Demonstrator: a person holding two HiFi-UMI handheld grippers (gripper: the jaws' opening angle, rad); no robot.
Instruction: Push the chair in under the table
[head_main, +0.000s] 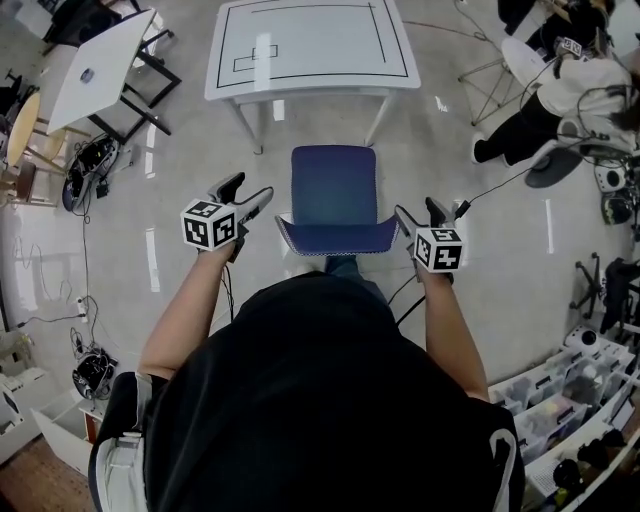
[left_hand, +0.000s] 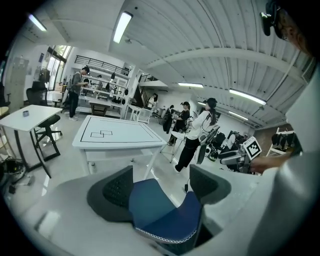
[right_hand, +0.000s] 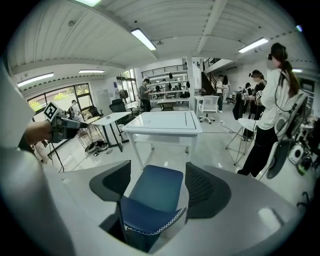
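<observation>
Both pairs of jaws stand released, with nothing pinched. The left gripper (head_main: 248, 190) hangs just beside the left corner of the blue chair (head_main: 333, 190) backrest, and the right gripper (head_main: 420, 212) just beside its right corner. Whether either touches the fabric cannot be told. In each gripper view the backrest's stitched top edge sits low in the gap between the jaws, with the seat beyond it. Further ahead is the white bench (head_main: 310, 45); the chair stands out from under it.

We note chair (head_main: 333, 190): blue cloth, matt, white stitching along back edge. Table (head_main: 310, 45): smooth white top, faint sheen. Floor (head_main: 200, 140): pale, glossy, we see lights mirrored.
</observation>
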